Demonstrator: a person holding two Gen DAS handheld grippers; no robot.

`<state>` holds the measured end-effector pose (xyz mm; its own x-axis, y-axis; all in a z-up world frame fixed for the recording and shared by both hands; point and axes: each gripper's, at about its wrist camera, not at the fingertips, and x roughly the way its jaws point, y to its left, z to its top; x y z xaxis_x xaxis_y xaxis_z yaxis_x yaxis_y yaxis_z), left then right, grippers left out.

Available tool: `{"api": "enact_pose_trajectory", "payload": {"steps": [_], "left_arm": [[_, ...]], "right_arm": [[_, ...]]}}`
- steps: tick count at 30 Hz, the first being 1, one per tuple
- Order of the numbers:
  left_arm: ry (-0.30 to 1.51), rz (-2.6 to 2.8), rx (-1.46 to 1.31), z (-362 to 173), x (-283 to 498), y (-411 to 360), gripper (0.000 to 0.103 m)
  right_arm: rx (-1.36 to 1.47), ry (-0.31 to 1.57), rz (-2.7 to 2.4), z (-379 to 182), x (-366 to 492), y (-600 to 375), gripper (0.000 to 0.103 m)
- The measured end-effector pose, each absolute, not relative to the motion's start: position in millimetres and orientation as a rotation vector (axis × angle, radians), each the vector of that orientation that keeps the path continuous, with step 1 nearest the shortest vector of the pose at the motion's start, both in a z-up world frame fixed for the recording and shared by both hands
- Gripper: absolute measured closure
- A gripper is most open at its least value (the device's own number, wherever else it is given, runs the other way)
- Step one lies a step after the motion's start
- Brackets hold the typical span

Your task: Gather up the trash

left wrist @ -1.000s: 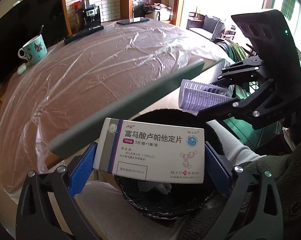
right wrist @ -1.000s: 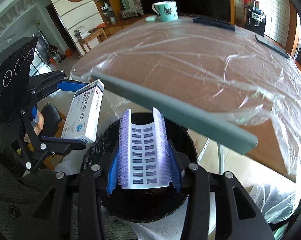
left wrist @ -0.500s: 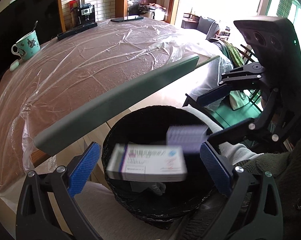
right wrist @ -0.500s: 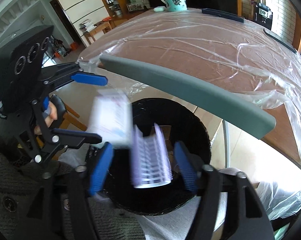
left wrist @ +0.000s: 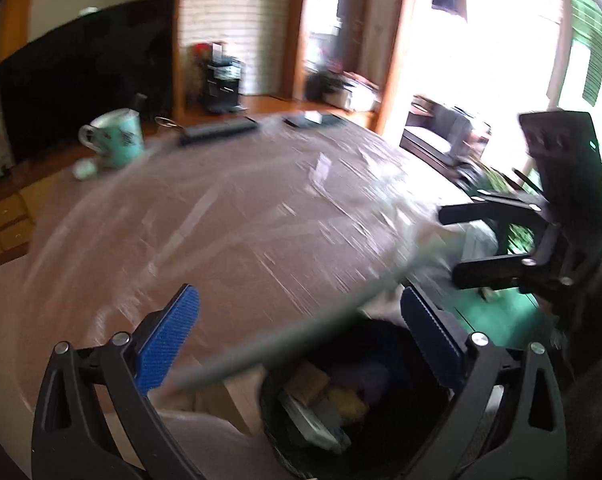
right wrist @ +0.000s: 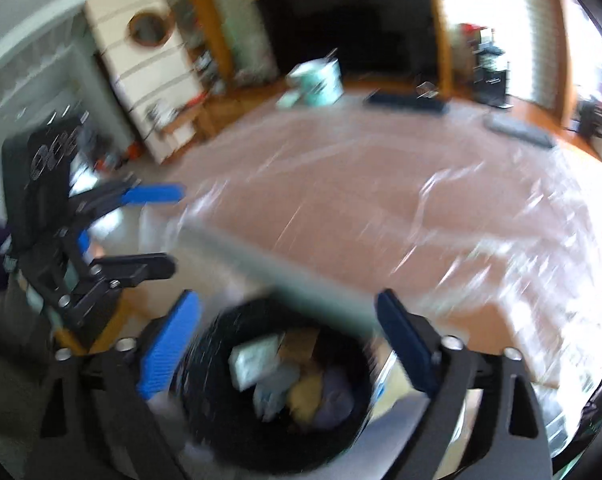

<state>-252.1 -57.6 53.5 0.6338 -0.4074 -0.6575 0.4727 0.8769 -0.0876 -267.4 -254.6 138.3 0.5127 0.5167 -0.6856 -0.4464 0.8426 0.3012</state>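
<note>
At six o'clock below both grippers sits the black bin (right wrist: pixel 205 400). Left gripper (left wrist: pixel 301 344) gapes wide, empty; right gripper (right wrist: pixel 289 344), jaws just opened, holds nothing. A careless swing toward the table (right wrist: pixel 381 200) could clip the mug (right wrist: pixel 321 82) at twelve o'clock.

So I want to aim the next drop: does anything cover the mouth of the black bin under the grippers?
Nothing covers the black bin; its mouth shows trash inside. The grey bar crosses just above its far rim, at the table edge.

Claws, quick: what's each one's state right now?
Left claw: open, holding nothing.
Right claw: open, just finished opening, holding nothing.
</note>
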Motion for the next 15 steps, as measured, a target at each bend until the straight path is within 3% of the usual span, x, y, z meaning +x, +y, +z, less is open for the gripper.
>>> {"api": "enact_pose_trajectory", "payload": {"steps": [5, 15], "left_arm": [[0.746, -0.248, 0.045, 58.8, -159.7, -43.1, 0.002], [0.863, -0.054, 0.039, 11.6, -14.1, -4.8, 0.002]], "right_arm": [[0.033, 0.81, 0.281, 135.5, -171.7, -271.3, 0.004], [0.117, 0.956, 0.046, 83.7, -27.6, -334.0, 0.004]]}}
